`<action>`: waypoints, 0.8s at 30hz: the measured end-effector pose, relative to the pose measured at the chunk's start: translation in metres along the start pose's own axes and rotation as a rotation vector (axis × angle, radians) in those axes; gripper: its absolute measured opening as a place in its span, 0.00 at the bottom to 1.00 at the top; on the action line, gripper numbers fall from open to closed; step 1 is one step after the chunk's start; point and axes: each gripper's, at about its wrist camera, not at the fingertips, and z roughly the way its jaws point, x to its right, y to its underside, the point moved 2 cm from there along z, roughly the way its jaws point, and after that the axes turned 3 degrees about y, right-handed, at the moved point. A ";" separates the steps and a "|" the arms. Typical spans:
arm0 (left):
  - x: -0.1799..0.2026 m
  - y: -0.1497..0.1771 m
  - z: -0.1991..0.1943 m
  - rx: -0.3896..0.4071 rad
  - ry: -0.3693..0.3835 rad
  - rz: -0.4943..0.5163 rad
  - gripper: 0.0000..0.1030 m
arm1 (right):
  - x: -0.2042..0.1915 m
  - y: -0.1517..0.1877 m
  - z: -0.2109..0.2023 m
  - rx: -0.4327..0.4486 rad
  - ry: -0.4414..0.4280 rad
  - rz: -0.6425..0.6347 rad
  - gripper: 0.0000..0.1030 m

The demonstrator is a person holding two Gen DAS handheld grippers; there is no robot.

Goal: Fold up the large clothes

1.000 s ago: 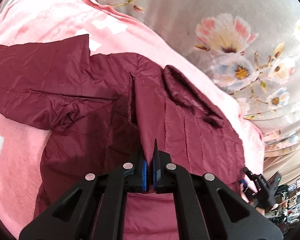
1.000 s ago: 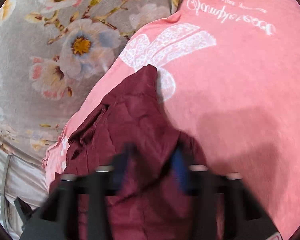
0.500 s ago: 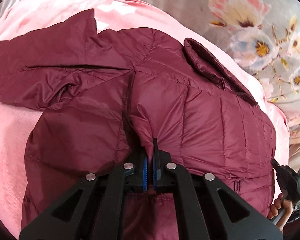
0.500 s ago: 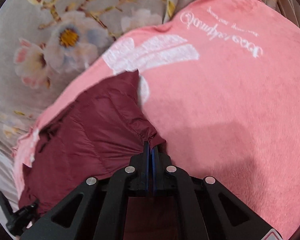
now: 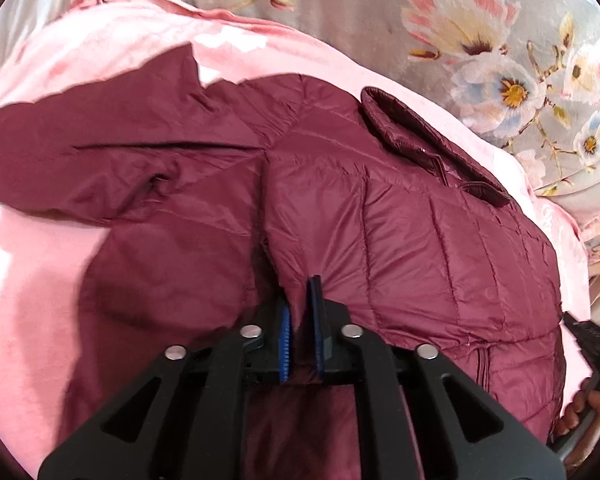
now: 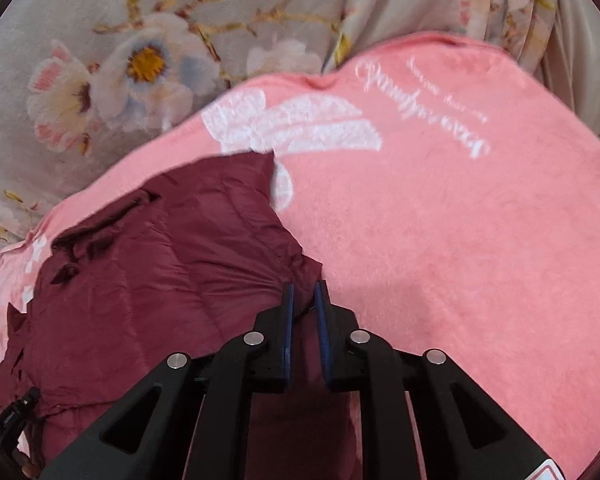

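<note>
White cursive lettering runs across the pink blanket (image 6: 440, 208) in the right wrist view, seen upside down and not legible; nothing else bears text.

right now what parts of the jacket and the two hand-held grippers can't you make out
- Maroon jacket hem: left wrist view, hidden under the left hand-held gripper, whose jaws have just been opening with fabric between them.
- Jacket's near edge: right wrist view, covered by the right hand-held gripper, also just opening around a fold.
- Sleeve end: left wrist view, cut off at the left edge.
- Person's hand: left wrist view, mostly cropped by the rim.
- Script on the pink blanket: right wrist view, too blurred to read.
</note>
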 end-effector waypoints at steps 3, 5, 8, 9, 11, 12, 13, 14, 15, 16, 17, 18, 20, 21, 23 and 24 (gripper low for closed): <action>0.006 -0.004 -0.021 0.021 -0.014 0.000 0.11 | -0.044 0.001 -0.018 0.000 -0.091 -0.122 0.13; 0.017 -0.010 -0.034 0.048 -0.025 0.010 0.14 | -0.085 0.011 -0.024 -0.023 -0.172 -0.222 0.13; 0.036 -0.014 -0.052 0.093 -0.005 0.025 0.26 | -0.130 0.035 -0.018 -0.079 -0.257 -0.317 0.09; 0.044 -0.013 -0.052 0.091 0.015 0.036 0.28 | -0.144 0.046 -0.013 -0.098 -0.272 -0.352 0.08; 0.054 -0.008 -0.038 0.040 0.028 0.059 0.28 | -0.161 0.066 0.001 -0.149 -0.288 -0.394 0.08; 0.056 -0.002 -0.028 0.007 0.017 0.066 0.28 | -0.166 0.073 0.007 -0.171 -0.291 -0.400 0.08; 0.055 0.004 -0.017 -0.027 0.010 0.066 0.27 | -0.169 0.081 0.014 -0.194 -0.286 -0.410 0.08; 0.054 0.008 -0.010 -0.049 0.009 0.062 0.27 | -0.171 0.087 0.021 -0.208 -0.266 -0.425 0.08; 0.051 0.013 -0.003 -0.072 0.010 0.050 0.27 | -0.171 0.091 0.024 -0.209 -0.255 -0.437 0.07; 0.046 0.019 0.004 -0.088 0.024 0.030 0.28 | -0.170 0.094 0.027 -0.206 -0.251 -0.444 0.07; 0.044 0.023 0.006 -0.081 0.033 0.025 0.28 | -0.169 0.095 0.028 -0.202 -0.253 -0.444 0.06; 0.043 0.025 0.006 -0.068 0.036 0.028 0.27 | -0.169 0.096 0.028 -0.201 -0.252 -0.444 0.06; 0.045 0.028 0.006 -0.055 0.028 0.045 0.27 | -0.168 0.097 0.030 -0.190 -0.246 -0.450 0.05; 0.045 0.030 0.005 -0.047 0.024 0.051 0.27 | -0.169 0.100 0.028 -0.181 -0.241 -0.455 0.05; 0.047 0.033 0.005 -0.026 0.018 0.066 0.27 | -0.170 0.103 0.026 -0.162 -0.224 -0.473 0.05; 0.048 0.034 0.005 -0.018 0.016 0.070 0.27 | -0.171 0.104 0.025 -0.157 -0.219 -0.479 0.05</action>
